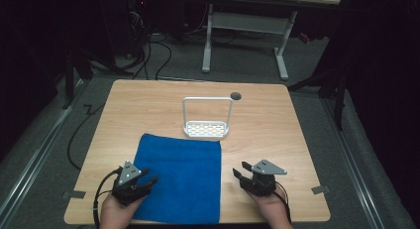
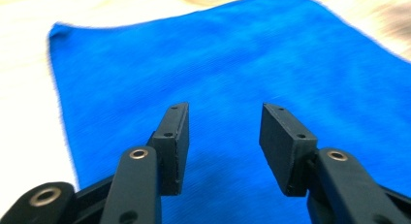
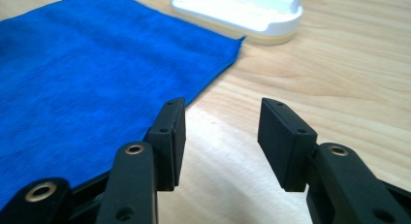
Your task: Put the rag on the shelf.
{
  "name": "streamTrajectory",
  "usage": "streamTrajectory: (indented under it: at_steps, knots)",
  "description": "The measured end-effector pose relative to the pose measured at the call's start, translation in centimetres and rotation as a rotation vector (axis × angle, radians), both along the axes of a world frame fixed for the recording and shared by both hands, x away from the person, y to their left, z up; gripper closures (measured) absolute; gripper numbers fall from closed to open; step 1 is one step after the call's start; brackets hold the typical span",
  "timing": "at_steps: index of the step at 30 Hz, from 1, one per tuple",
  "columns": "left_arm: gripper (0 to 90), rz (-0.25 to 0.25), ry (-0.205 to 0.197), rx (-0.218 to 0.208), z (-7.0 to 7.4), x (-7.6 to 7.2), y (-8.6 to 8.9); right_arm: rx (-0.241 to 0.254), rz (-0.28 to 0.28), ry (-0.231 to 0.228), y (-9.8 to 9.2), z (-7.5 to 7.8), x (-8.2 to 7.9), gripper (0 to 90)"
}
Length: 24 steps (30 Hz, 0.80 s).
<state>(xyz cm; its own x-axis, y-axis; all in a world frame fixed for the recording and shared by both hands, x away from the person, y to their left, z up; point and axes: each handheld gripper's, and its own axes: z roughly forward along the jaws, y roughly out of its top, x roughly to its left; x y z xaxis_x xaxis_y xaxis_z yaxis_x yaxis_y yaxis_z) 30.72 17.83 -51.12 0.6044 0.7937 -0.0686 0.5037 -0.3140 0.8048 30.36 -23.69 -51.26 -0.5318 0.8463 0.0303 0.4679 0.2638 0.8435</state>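
Both grippers' fingers [image 2: 177,146] spread, empty, flanking blue towel [image 1: 179,177]; no writing legible.

I see both hands bare, no sleeves in view. Left gripper [image 1: 145,181] & right gripper [image 1: 240,170] look alike: black bodies, each w/ a grey three-cornered plate on top, small dots on it. Black cable loops off each near the table's front edge. Up close, jaws are flat black blocks w/ small screw holes; linkage arms carry brass-coloured rivets.
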Motion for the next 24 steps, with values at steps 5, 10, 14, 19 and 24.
streamTrajectory:
  at_steps: [5, 10, 14, 19, 24]
  knots:
    - [51.3, 0.011, -0.061, -0.006, 0.4, 0.6, 0.0, 0.001, -0.046, -0.012, -0.5, 0.3, 0.2, 61.5]
    - [50.6, -0.006, -0.082, -0.002, 1.4, 1.6, -1.1, 0.007, -0.047, -0.026, -0.5, 0.5, 0.1, 62.5]
    - [53.4, 0.006, -0.102, -0.017, 1.8, 2.6, -1.3, -0.005, -0.011, -0.048, -0.1, 0.7, -0.3, 62.6]
    - [64.6, 0.009, -0.058, 0.049, 0.9, 2.5, 0.0, -0.014, 0.041, -0.042, 0.7, 0.6, -0.2, 64.2]
    - [73.1, 0.046, 0.005, 0.061, 0.1, 2.4, 2.1, -0.017, 0.095, -0.026, 2.2, 0.3, 0.6, 65.8]
